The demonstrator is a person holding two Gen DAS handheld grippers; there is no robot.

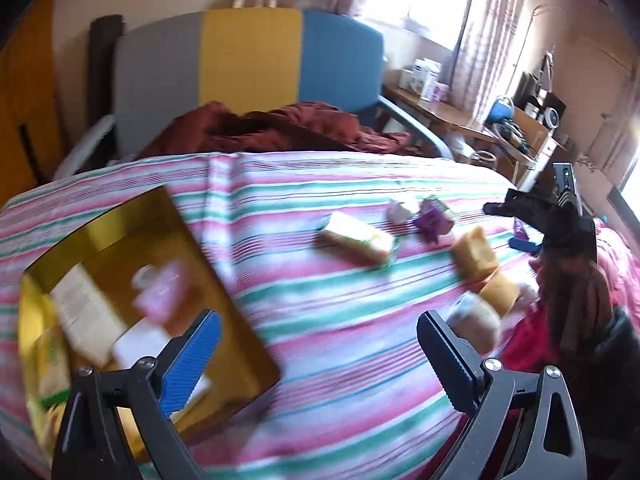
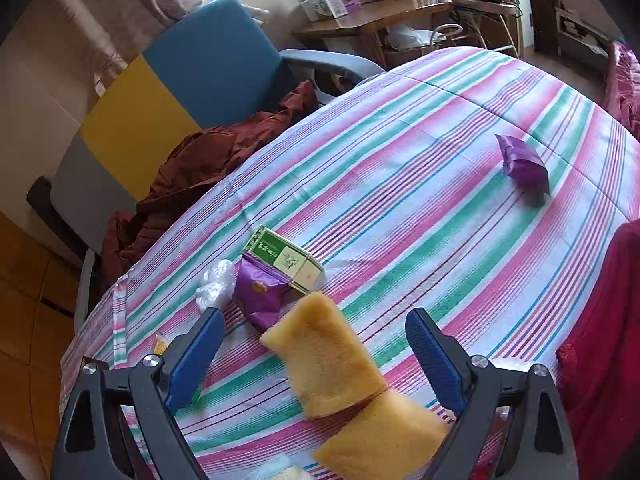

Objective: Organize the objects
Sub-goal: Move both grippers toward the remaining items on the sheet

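Observation:
A gold tin box point(image 1: 132, 224) lies on the striped bedspread at the left and holds a white carton point(image 1: 86, 312), a pink bottle point(image 1: 160, 292) and other packets. My left gripper point(image 1: 318, 344) is open beside it, over bare cloth. On the cloth to the right lie a cream-green box point(image 1: 356, 240), a purple packet point(image 1: 432, 222) and two yellow sponges point(image 1: 476, 254). My right gripper point(image 2: 314, 342) is open, its fingers either side of the upper yellow sponge point(image 2: 324, 356). The second sponge point(image 2: 384, 436), a green box point(image 2: 286, 258), a purple packet point(image 2: 260, 294) and another purple packet point(image 2: 522, 162) lie around.
A grey, yellow and blue chair point(image 1: 248, 56) with a dark red jacket point(image 1: 280, 128) stands behind the bed. A cluttered wooden desk point(image 2: 372, 16) is at the back right. A red cloth point(image 2: 600, 340) lies on the bed's right side. A white plastic wad point(image 2: 216, 284) sits by the purple packet.

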